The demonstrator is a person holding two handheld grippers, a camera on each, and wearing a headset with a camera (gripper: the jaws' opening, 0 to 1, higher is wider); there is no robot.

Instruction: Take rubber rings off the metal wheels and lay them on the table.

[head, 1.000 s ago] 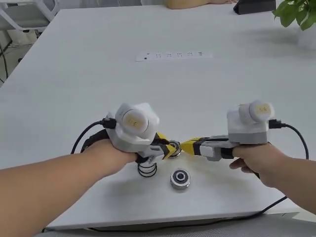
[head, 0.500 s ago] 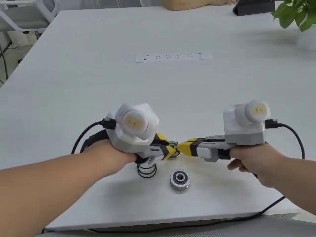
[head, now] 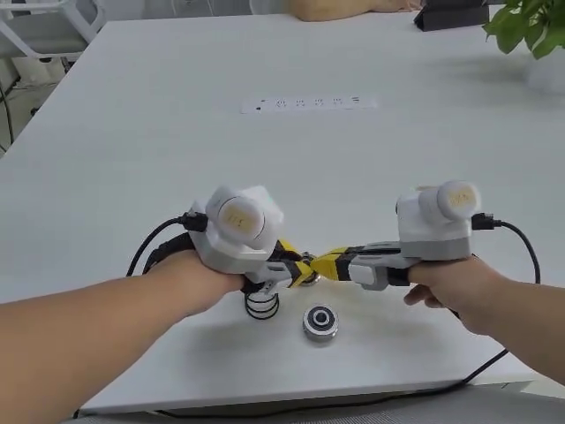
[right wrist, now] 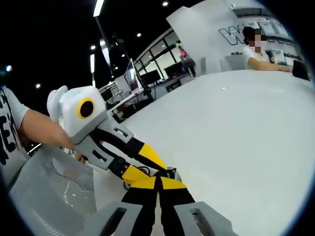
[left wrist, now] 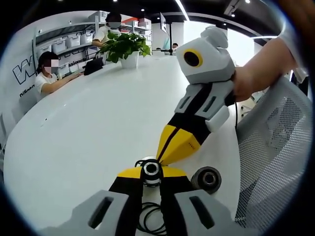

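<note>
White table [head: 177, 132] runs far ahead of me, with a power strip [head: 309, 102] lying across the far middle and a plant [head: 525, 22] at the far right corner. Both tools meet near the front edge.

My left gripper [head: 300, 268] is clenched on a small metal wheel [left wrist: 151, 172], its yellow jaws pressing the wheel from both sides and holding it just above the surface. My right gripper [head: 322, 263] comes in from the right with its jaws drawn together to a thin seam, tips touching that held wheel. Whether they pinch a rubber ring I cannot tell; it is too small to see.

A second wheel [head: 320, 321] sits on the table just near of the tips, and a few loose rings [head: 262, 305] lie under my left gripper, a little to the left.

My judgement on handling: the wheel is hard, dense and smooth, so it could slip or spin under a light grip. I would keep the hold across its flat faces. The ring should be light, soft and stretchy, seated snugly in a groove. I would nip it at one spot on the outer edge and peel sideways. A straight pull would only stretch it and let it snap back.
</note>
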